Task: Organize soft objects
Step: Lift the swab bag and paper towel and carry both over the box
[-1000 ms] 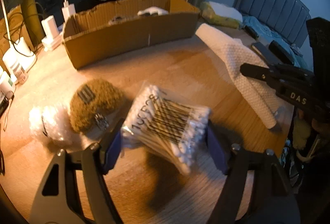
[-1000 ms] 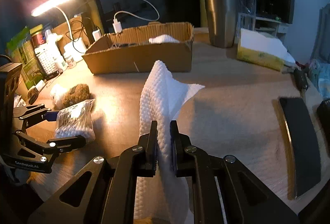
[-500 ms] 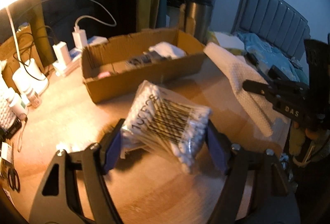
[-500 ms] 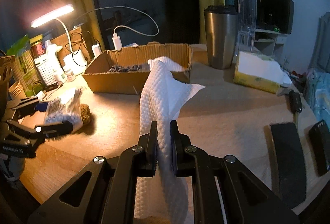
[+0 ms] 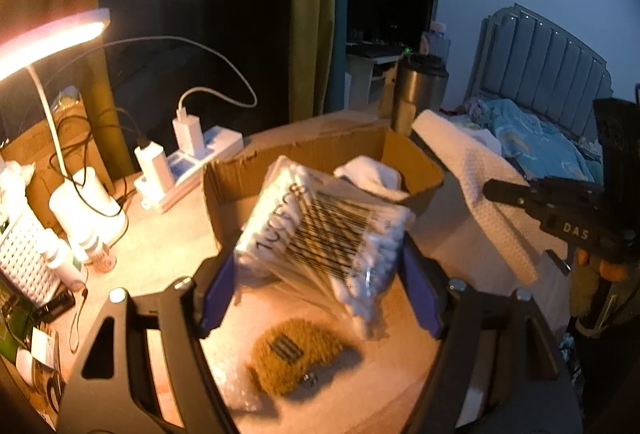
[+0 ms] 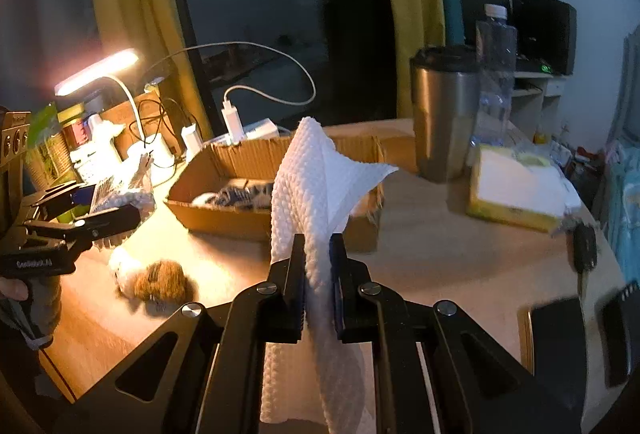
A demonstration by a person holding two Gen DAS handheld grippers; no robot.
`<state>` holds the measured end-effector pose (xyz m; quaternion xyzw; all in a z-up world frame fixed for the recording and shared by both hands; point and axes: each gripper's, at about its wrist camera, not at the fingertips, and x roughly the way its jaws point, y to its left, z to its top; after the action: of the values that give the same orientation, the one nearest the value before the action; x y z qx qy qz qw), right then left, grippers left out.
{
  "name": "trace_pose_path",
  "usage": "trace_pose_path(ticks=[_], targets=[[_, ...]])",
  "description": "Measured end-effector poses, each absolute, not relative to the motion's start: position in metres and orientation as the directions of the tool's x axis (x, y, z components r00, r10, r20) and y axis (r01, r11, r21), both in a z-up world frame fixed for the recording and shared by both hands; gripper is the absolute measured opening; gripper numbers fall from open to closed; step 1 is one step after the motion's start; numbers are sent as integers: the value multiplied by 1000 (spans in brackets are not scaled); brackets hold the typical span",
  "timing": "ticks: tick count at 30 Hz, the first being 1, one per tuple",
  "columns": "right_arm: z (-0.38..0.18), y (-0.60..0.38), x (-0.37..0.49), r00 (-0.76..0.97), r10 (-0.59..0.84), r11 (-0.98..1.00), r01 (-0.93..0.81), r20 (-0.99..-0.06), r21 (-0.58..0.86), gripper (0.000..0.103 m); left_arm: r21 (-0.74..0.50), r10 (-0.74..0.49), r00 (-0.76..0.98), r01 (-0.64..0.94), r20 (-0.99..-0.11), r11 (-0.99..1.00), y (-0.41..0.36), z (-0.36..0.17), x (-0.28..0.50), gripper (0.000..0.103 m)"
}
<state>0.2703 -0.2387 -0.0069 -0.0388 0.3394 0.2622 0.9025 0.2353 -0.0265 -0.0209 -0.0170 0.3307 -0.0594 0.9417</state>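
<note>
- We see the left gripper [image 5: 320, 270], jaws clamped on the cotton swab pack [image 5: 320, 230], raised before the cardboard box [image 5: 224, 190] at 12 o'clock.
- The right gripper [image 6: 319, 274], jaws nearly closed, pinches the white towel [image 6: 316, 186] above the counter [image 6: 440, 242].

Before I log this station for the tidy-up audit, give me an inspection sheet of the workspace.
Surface: wooden table, lamp-lit.
Job's things: cotton swab pack and white towel both held off the table; cardboard box has items inside; brown fuzzy item lies on the table.
Clutter: steel tumbler, tissue box, water bottle.
Grippers: left gripper shut on pack; right gripper shut on towel.
Cables: white charger cable behind box.
Surroundings: desk lamp, curtains, bed.
</note>
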Motion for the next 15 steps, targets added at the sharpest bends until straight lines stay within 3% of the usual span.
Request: trace_pose_path(ticks=[15], targets=[[15, -200, 340, 619, 487, 839, -528, -616, 133, 12, -83, -102, 835, 68, -541, 994, -2, 6, 276, 74]])
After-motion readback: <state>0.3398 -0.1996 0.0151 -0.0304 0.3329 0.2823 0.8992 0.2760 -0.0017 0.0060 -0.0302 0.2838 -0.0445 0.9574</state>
